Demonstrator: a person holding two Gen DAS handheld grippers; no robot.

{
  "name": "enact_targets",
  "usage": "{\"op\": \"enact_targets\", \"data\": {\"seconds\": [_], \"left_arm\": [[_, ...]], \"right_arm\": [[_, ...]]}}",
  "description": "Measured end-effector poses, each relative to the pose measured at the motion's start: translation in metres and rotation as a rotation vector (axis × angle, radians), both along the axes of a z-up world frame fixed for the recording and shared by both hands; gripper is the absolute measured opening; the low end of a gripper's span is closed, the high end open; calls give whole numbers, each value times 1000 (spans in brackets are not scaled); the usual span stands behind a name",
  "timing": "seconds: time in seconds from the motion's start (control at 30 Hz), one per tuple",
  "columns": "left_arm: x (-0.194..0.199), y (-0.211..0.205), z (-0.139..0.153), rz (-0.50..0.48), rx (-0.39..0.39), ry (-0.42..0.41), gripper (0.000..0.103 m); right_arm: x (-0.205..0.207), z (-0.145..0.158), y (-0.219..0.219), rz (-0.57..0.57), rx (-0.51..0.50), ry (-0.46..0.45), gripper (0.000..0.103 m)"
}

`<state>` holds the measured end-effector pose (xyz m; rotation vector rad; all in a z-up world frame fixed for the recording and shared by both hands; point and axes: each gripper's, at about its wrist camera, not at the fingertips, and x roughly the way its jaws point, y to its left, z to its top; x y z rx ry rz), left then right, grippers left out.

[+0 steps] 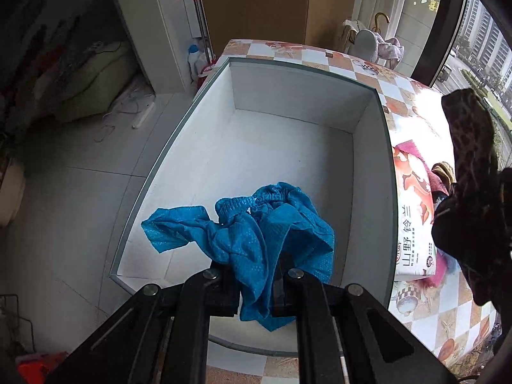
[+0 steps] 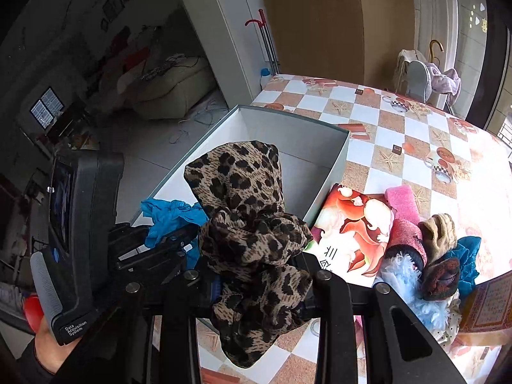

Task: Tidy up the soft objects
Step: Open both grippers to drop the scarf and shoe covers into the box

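My left gripper is shut on a blue mesh cloth and holds it over the near end of a white box; the cloth hangs down inside the box. The blue cloth also shows in the right wrist view. My right gripper is shut on a leopard-print cloth, held bunched above the box's near right corner. That cloth also shows at the right edge of the left wrist view.
The box sits on a table with a checkered cloth. To its right lie a printed bag, a pink towel, a tan glove and other soft items. Tiled floor lies left of the table.
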<state>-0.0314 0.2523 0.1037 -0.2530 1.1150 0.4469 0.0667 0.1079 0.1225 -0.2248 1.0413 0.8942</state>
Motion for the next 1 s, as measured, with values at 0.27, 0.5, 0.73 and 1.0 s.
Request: {"op": "enact_targets", "data": {"seconds": [0.27, 0.5, 0.73, 1.0], "left_arm": [[-3, 4, -7, 8, -8, 11, 12], [-1, 6, -13, 15, -23, 28, 12], [1, 10, -16, 16, -41, 28, 13], [16, 27, -19, 3, -84, 47, 13]], "right_arm": [[-2, -4, 13, 23, -40, -19, 35], [2, -9, 22, 27, -58, -19, 35], [12, -9, 28, 24, -70, -28, 35], [32, -12, 53, 35, -109, -44, 35]]}}
